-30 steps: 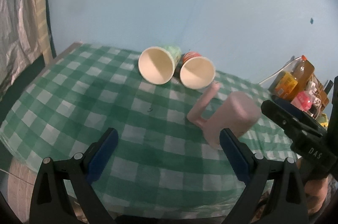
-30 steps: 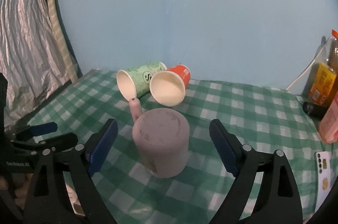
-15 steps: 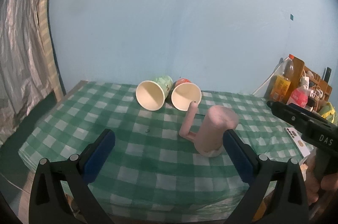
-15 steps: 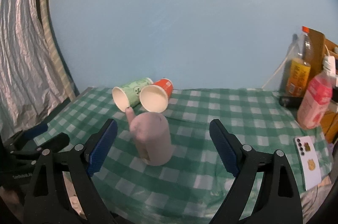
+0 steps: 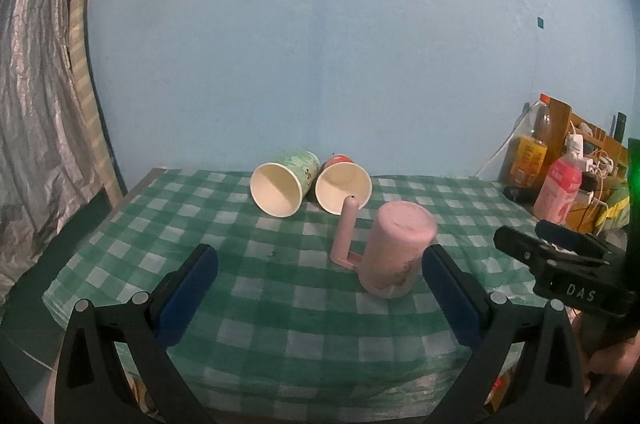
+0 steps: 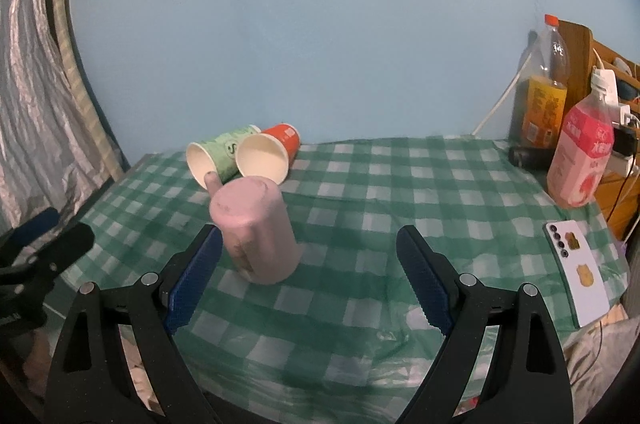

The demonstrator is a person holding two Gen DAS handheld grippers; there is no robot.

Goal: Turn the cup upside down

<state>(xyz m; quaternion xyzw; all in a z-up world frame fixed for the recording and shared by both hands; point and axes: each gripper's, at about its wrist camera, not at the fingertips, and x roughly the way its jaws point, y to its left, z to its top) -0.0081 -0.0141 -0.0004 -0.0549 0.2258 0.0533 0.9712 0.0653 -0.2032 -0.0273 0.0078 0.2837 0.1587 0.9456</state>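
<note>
A pink cup (image 5: 394, 250) with a long handle (image 5: 346, 236) stands upside down on the green checked tablecloth (image 5: 248, 304); it also shows in the right wrist view (image 6: 258, 230). My left gripper (image 5: 316, 288) is open and empty, held back from the cup near the table's front edge. My right gripper (image 6: 308, 276) is open and empty, with the cup just beyond its left finger (image 6: 196, 274). The right gripper also shows at the right edge of the left wrist view (image 5: 560, 260).
A green paper cup (image 5: 282, 186) and a red paper cup (image 5: 342, 186) lie on their sides at the back, mouths toward me. Bottles (image 6: 580, 156) stand at the right. A white phone (image 6: 580, 276) lies near the right edge. A blue wall is behind.
Both grippers have pulled back and up from the table. The pink cup looks farther away and stands where it was, mouth down.
</note>
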